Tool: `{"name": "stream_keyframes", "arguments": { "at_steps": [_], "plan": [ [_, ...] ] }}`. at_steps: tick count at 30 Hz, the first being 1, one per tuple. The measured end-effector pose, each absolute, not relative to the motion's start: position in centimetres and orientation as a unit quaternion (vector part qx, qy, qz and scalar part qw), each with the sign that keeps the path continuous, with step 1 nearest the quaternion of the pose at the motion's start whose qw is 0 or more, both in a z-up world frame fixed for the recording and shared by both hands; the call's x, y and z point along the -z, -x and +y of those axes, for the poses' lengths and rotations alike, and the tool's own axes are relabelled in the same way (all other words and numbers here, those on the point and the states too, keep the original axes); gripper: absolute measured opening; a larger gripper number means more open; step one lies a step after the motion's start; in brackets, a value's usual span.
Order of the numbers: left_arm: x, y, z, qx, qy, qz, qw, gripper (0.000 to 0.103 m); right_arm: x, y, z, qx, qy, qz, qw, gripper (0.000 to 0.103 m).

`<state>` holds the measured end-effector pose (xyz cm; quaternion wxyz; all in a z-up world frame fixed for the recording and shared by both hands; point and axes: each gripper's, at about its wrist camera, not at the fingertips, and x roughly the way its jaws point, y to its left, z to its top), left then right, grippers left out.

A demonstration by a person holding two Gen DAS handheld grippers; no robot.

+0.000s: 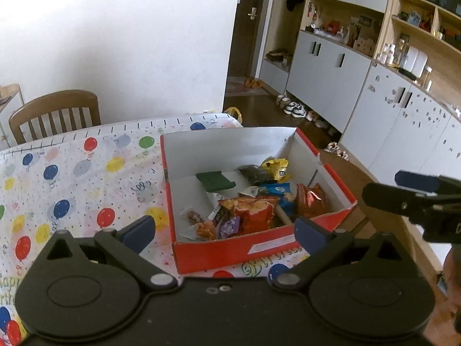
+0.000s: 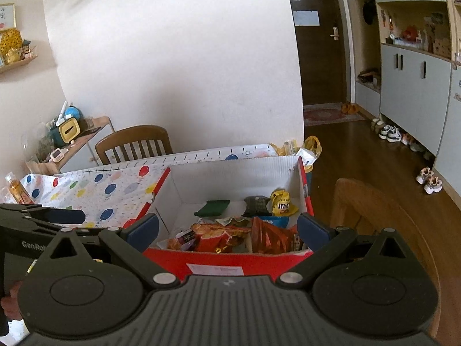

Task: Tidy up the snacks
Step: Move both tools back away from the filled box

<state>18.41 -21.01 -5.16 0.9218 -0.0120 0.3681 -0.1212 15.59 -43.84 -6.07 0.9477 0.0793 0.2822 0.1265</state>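
Snacks [image 1: 247,201] lie heaped in the red shoe box [image 1: 259,248] on the balloon tablecloth [image 1: 72,173], straight ahead and below both the left gripper [image 1: 224,227] and right gripper [image 2: 227,227], each wide and empty, neither clearly nearer.

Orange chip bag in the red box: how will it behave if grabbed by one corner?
The orange chip bag looks crinkled and puffy, so probably light and floppy. Its glossy film may slip in the jaws. Contents likely crush easily. It overlaps neighbouring packets in the red box, so they may shift.
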Motion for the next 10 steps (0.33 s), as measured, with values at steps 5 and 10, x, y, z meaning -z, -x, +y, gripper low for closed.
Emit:
{"name": "stream_keyframes", "arguments": {
  "at_steps": [5,10],
  "plan": [
    [4.8,-17.9,-20.6,0.119,0.021,0.365,0.923,0.103,6.4,-14.8,-43.6,-0.125,-0.087,0.287,0.946,0.103],
    [4.6,-17.4,-20.5,0.119,0.021,0.364,0.924,0.103,6.8,-14.2,-43.5,-0.123,-0.092,0.293,0.944,0.103]
  ]
}}
